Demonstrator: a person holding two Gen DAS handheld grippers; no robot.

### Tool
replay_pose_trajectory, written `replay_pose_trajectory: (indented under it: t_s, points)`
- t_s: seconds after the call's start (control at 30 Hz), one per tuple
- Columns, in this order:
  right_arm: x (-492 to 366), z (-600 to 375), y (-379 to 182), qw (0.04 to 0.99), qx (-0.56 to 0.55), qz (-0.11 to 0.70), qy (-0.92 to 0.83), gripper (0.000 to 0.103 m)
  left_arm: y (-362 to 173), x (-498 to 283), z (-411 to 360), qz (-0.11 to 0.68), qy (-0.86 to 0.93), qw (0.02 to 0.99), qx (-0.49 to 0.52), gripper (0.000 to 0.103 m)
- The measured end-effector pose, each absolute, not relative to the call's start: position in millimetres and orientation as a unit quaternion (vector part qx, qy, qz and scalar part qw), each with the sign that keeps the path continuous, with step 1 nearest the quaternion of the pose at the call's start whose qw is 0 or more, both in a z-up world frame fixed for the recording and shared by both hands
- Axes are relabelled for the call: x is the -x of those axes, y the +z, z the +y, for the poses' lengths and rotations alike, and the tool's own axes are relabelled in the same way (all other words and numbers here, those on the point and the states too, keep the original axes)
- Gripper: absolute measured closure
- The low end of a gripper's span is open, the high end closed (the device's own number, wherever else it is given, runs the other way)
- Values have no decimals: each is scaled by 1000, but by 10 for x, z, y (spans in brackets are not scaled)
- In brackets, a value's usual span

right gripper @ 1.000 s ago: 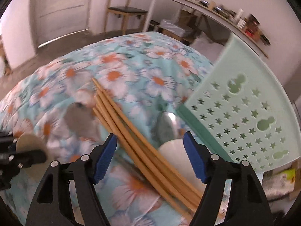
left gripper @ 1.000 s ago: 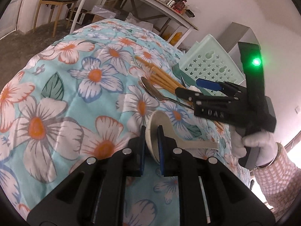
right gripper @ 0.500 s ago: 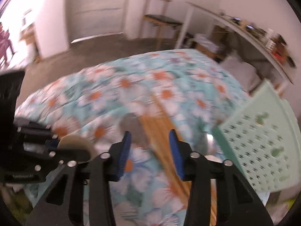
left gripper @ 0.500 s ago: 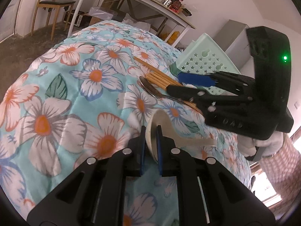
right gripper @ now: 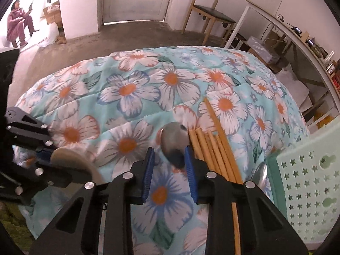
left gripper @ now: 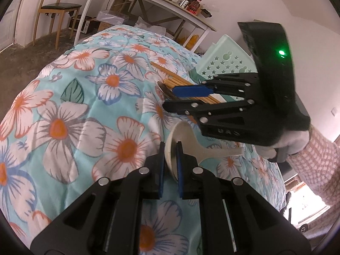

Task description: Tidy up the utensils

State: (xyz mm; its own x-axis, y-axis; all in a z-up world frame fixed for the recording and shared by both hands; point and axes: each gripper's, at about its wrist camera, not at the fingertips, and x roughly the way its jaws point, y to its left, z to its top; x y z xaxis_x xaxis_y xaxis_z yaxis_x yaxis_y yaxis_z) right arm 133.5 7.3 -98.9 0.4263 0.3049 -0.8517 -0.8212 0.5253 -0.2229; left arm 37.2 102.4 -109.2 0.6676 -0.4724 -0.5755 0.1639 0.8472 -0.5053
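Two close wrist views, angled down, sharing floral cloth [left gripper: 63,110]

Utensils on the floral quilt

White ceramic spoon [left gripper: 177,148] tilted at lower centre; metal spoon [right gripper: 174,142] beside bamboo chopsticks [right gripper: 214,146]; mint basket [right gripper: 308,191] at right.

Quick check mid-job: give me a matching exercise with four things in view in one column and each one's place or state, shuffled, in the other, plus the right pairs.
Things:
1. white ceramic soup spoon
2. shiny metal spoon
3. bundle of wooden chopsticks
4. mint green perforated plastic basket

Places or states:
A. standing at the right edge of the floral cloth
B. pinched by its bowl in the left claw
C. lying on the cloth between the closing fingers of the right claw
D. lying between the metal spoon and the basket

Pairs: 1-B, 2-C, 3-D, 4-A
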Motion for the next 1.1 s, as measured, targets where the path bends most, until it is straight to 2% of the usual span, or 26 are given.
replay_pose_trajectory:
  t_s: [0.27, 0.33, 0.37, 0.47, 0.67, 0.87, 1.1]
  points:
    - [-1400, 191, -1027, 791, 327, 376, 354, 75, -1127, -362, 1025, 364, -179, 888, 215, 94]
    - [-1403, 209, -1027, 796, 323, 370, 354, 82, -1126, -354, 1011, 362, -179, 890, 213, 94]
    - [-1407, 209, -1019, 798, 318, 369, 355, 91, -1128, -350, 1009, 362, -179, 890, 214, 94]
    - [-1431, 168, -926, 811, 291, 360, 356, 99, -1136, -337, 1010, 361, -179, 890, 214, 94]
    - [-1419, -193, -478, 851, 203, 332, 353, 100, -1129, -301, 994, 359, -174, 892, 212, 94]
    - [-1265, -987, -19, 903, 62, 286, 314, 100, -1054, -273, 990, 355, -161, 897, 210, 94]
    - [-997, -1688, -41, 926, -36, 267, 264, 98, -889, -265, 1066, 338, -132, 908, 209, 97]
